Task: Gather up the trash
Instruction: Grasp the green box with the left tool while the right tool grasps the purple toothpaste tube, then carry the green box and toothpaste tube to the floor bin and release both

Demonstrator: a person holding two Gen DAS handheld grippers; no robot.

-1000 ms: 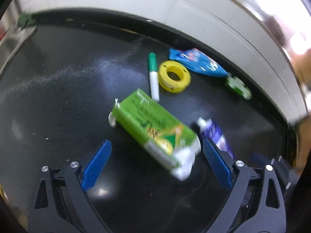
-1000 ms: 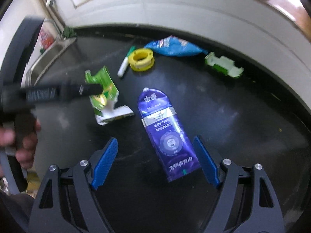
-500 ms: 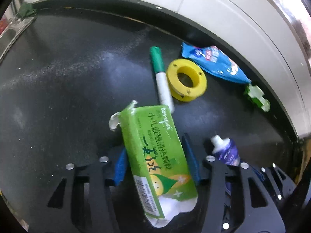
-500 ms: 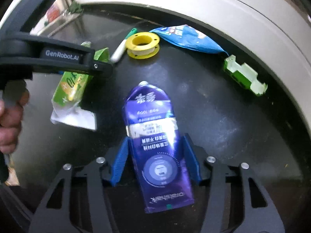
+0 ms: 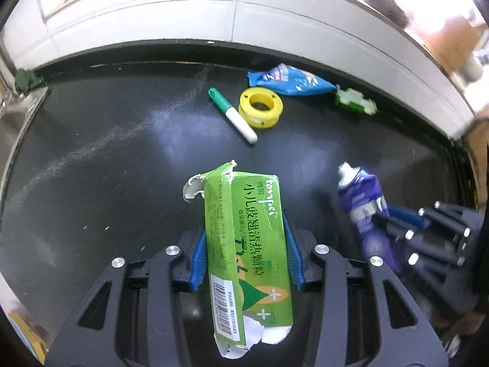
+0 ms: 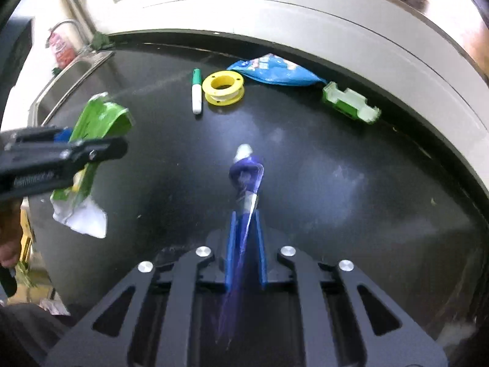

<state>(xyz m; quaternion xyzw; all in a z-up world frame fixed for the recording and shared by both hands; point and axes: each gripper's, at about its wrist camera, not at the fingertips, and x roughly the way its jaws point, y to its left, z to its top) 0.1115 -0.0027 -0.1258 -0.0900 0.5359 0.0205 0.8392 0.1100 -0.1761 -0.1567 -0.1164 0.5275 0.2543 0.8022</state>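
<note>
Each claw is closing on trash: left claw [image 5: 244, 247] squeezes the green box [image 5: 247, 250] lengthwise, right claw [image 6: 244, 244] pinches the purple pouch [image 6: 246, 180] (both lifted off the counter [image 5: 107, 153]).

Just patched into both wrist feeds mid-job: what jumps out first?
The torn green carton fills the left wrist view, clamped between the left gripper as its jaws are closing. In the right wrist view the right gripper is closing on a squashed purple pouch. Behind, on the black counter near the white wall, lie a yellow spool, green-capped marker, blue wrapper and green plastic piece.
</note>
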